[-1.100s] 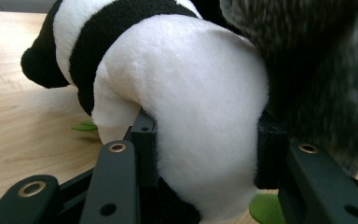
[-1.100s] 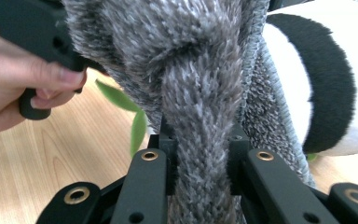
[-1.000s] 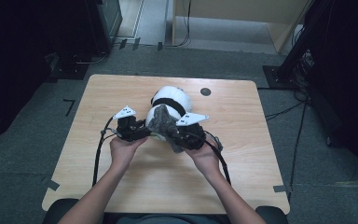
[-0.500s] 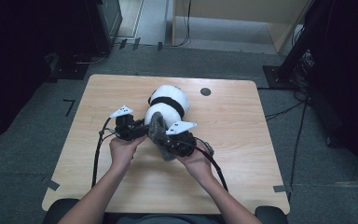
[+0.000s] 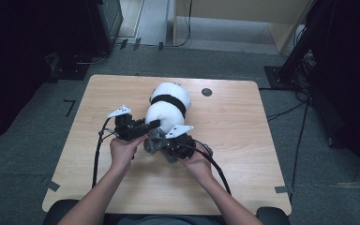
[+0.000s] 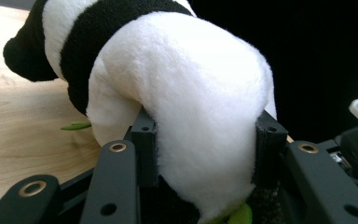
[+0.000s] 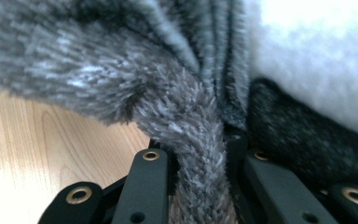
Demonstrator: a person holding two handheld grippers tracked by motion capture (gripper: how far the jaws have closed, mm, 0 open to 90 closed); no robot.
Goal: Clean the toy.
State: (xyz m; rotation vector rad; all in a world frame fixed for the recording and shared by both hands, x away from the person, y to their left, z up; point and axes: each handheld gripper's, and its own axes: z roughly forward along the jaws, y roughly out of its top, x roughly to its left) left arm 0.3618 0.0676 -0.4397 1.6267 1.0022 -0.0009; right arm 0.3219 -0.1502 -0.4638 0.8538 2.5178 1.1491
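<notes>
A plush panda [image 5: 169, 104], white with a black band, lies in the middle of the wooden table [image 5: 243, 140]. My left gripper [image 5: 153, 124] comes in from the left and is shut on the panda's white rump [image 6: 200, 107]; its pads [image 6: 144, 140] dent the plush on both sides. Below the panda, my right gripper [image 5: 163, 144] is shut on a grey fuzzy fabric [image 5: 152, 144]. In the right gripper view a fold of that grey fabric [image 7: 121, 70] is pinched between the jaws of the right gripper [image 7: 200, 145], with white plush [image 7: 317, 56] just behind it.
A small black round spot [image 5: 206, 92] marks the table's far side. A green leaf-shaped bit [image 6: 77, 125] lies on the wood beside the panda. Cables trail from both grippers toward the near edge. Dark equipment and stands surround the table on the grey floor.
My right gripper has moved left and down toward the table, taking the grey fabric with it. The left gripper and the panda have stayed put.
</notes>
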